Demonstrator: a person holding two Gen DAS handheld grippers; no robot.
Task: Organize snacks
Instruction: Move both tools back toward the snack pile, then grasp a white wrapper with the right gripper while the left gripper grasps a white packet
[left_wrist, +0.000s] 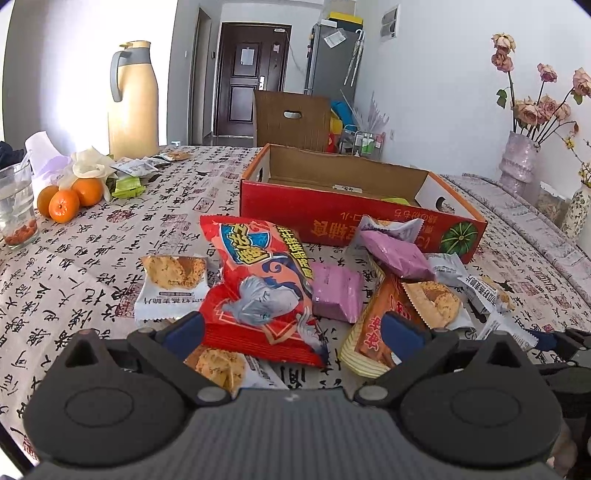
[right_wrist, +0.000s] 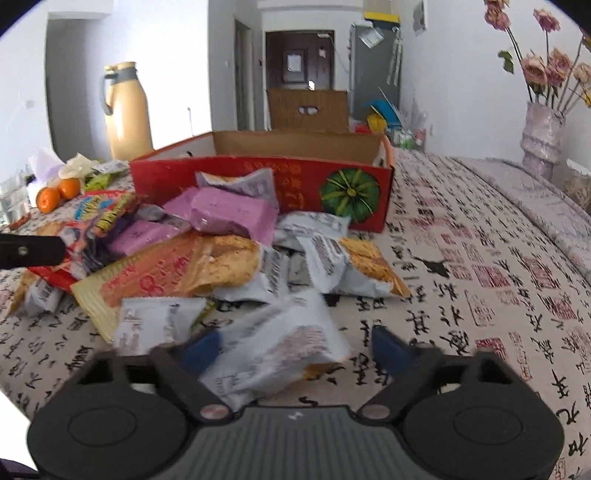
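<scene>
My left hand-held gripper (left_wrist: 291, 328) hangs over a heap of snack packets on the bench (left_wrist: 110, 236), its blue-padded jaws spread wide and gripping nothing. A big red snack bag (left_wrist: 258, 284) with a cartoon figure lies between the pads without touching either, a pink packet (left_wrist: 338, 291) just beside it and an orange-and-yellow wrapper (left_wrist: 373, 332) against the right pad. A white biscuit packet (left_wrist: 170, 284) lies apart to the left, another partly under the left finger.

My right hand-held gripper (right_wrist: 295, 349) sits at the near edge of the same pile, its jaws partway apart. A white packet (right_wrist: 280, 350), blurred, lies between its fingers; the left pad looks to be against it, the right pad stands clear, so I cannot call it gripped. Beyond it the heap rises: white biscuit packets (right_wrist: 332, 258), a long orange wrapper (right_wrist: 177, 269) and pink packets (right_wrist: 232, 214), all on the calligraphy-print cloth.

Just behind the pile stands the open red cardboard box (left_wrist: 332, 206) with a green pumpkin printed on its front corner; something yellow-green shows inside. At far left of the bench are three oranges (left_wrist: 68, 197), a glass (left_wrist: 14, 206) and a tall yellow thermos jug (left_wrist: 133, 99). A vase of dried roses (left_wrist: 521, 155) stands at far right.
</scene>
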